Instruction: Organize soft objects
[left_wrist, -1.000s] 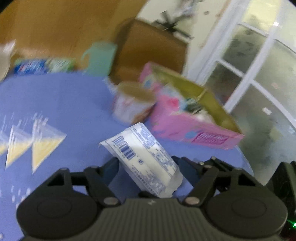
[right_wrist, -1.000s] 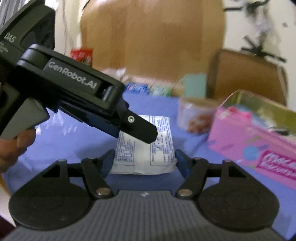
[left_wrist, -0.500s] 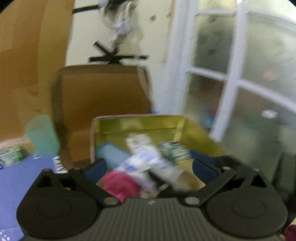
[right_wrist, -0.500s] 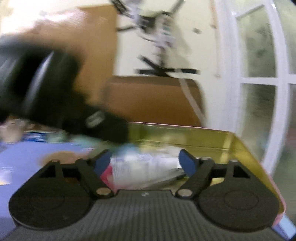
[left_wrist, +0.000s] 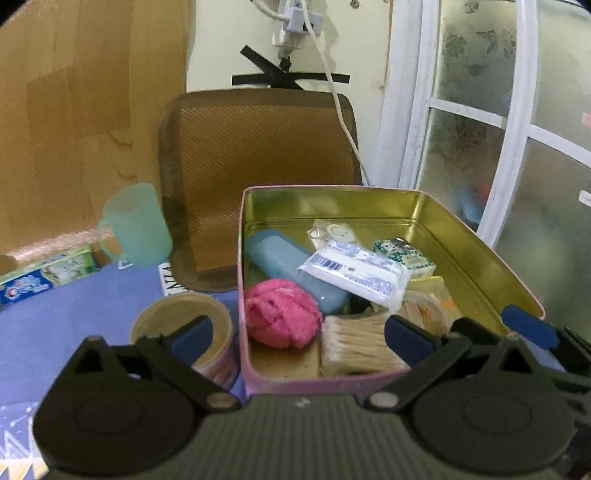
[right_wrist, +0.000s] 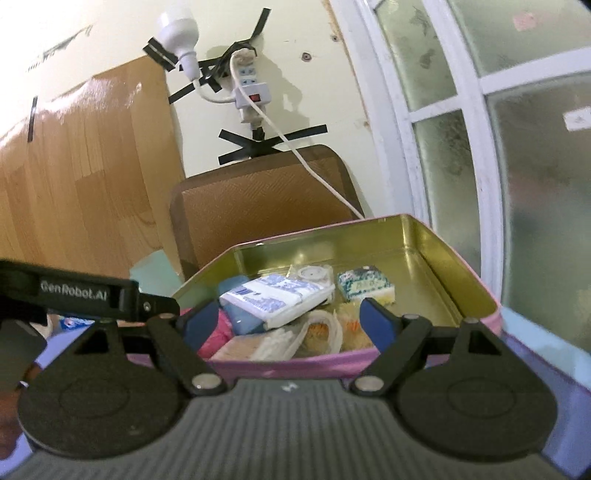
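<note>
A pink tin with a gold inside (left_wrist: 480, 254) (right_wrist: 443, 258) stands on the blue tablecloth. In it a white tissue pack (left_wrist: 354, 273) (right_wrist: 277, 299) lies on a blue case (left_wrist: 284, 269). A pink yarn ball (left_wrist: 282, 314), a bundle of cotton swabs (left_wrist: 358, 347) and a small patterned pack (left_wrist: 404, 254) (right_wrist: 365, 286) are also inside. My left gripper (left_wrist: 295, 336) is open and empty over the tin's near wall. My right gripper (right_wrist: 288, 321) is open and empty over the tin's near side.
A paper cup (left_wrist: 184, 328) stands left of the tin. A mint mug (left_wrist: 135, 225) and a toothpaste box (left_wrist: 48, 275) sit at the back left. A brown chair back (left_wrist: 258, 166) stands behind the table. A window (left_wrist: 517, 129) is at the right.
The left gripper carried the tissue pack from above the table to the tin and let it go. The pack now lies inside. Both grippers have swung over the tin.
</note>
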